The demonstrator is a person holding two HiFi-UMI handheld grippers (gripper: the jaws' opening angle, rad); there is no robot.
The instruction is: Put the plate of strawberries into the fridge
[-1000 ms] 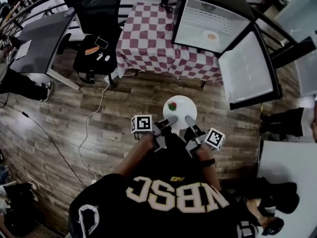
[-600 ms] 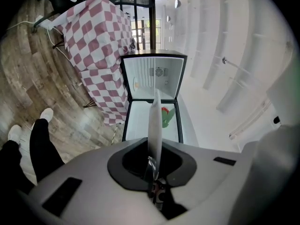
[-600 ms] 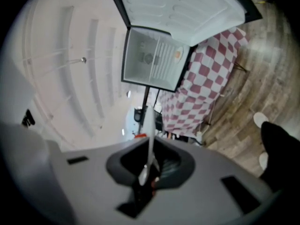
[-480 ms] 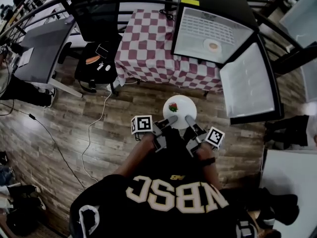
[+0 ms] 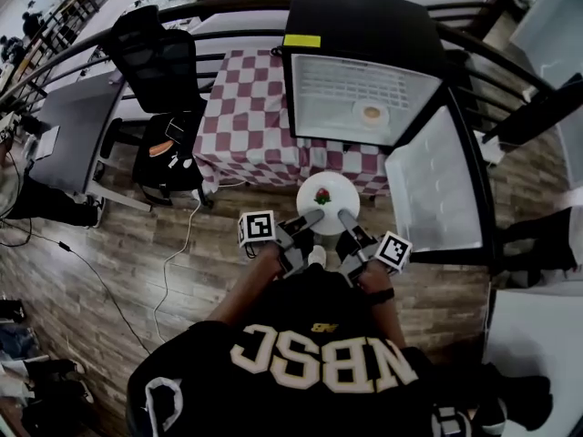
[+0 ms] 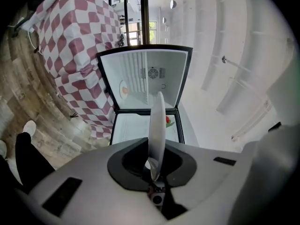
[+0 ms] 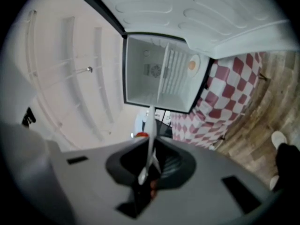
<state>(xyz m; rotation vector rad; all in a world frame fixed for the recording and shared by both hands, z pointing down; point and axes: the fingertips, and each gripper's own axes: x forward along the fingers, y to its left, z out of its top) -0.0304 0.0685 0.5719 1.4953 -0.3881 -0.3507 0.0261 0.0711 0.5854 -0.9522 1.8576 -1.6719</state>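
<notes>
A white plate (image 5: 328,202) with a strawberry (image 5: 322,195) on it hangs level in front of the person. My left gripper (image 5: 314,217) is shut on its near-left rim and my right gripper (image 5: 345,215) is shut on its near-right rim. In the left gripper view the plate (image 6: 157,125) stands edge-on between the jaws, and the strawberry (image 6: 168,121) peeks out beside it. The right gripper view shows the plate (image 7: 150,135) edge-on too. Just beyond the plate a black fridge (image 5: 360,35) stands with its door (image 5: 435,189) swung open to the right.
Inside the fridge, a small plate with food (image 5: 370,113) rests on a wire shelf. A table with a red-and-white checked cloth (image 5: 244,107) stands left of the fridge, with a black office chair (image 5: 164,71) and a grey desk (image 5: 68,121) further left. A cable (image 5: 178,244) runs over the wood floor.
The person has walked forward with the plate, so the fridge and the checked table have come closer and lower in the head view. Both grippers keep their hold on the plate.
</notes>
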